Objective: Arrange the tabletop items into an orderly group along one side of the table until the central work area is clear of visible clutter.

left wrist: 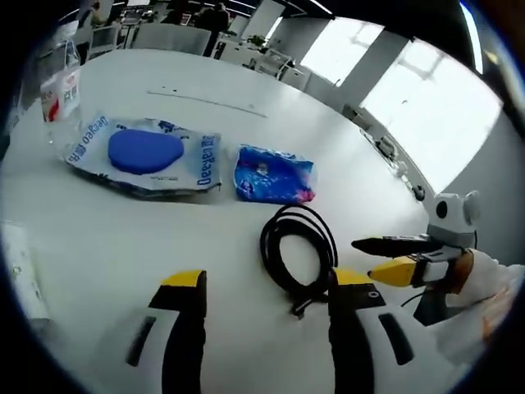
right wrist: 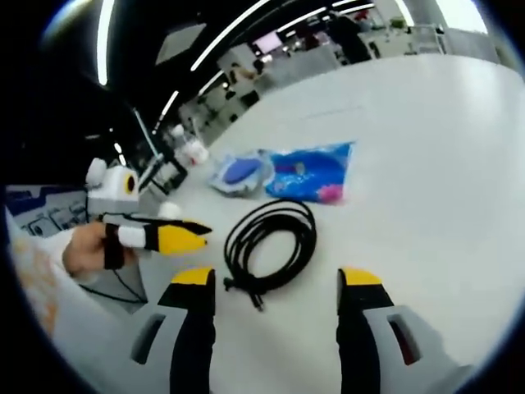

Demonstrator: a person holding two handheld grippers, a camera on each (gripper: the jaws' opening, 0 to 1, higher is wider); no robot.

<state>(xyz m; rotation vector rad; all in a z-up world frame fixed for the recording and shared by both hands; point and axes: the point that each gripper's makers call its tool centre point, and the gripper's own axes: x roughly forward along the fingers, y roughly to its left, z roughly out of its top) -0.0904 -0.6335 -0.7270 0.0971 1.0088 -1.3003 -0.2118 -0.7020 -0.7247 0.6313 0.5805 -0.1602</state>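
Note:
A coiled black cable (left wrist: 299,246) lies on the white table (left wrist: 246,82), its plug end reaching between the open jaws of my left gripper (left wrist: 268,283). Beyond it lie a blue packet (left wrist: 275,174) and a blue pad in a printed plastic wrapper (left wrist: 143,152). My right gripper (left wrist: 361,256) comes in from the right, just beside the coil. In the right gripper view, my right gripper (right wrist: 276,279) stands open over the near end of the cable (right wrist: 271,238). My left gripper (right wrist: 201,231), held by a hand, points at the coil from the left. The blue packet (right wrist: 312,172) and the wrapped pad (right wrist: 238,174) lie farther off.
A clear bag with red print (left wrist: 61,94) stands at the far left of the table, seen again as the bag (right wrist: 193,152) behind the pad. A pale flat item (left wrist: 20,271) lies at the near left edge. Desks and bright windows are beyond the table.

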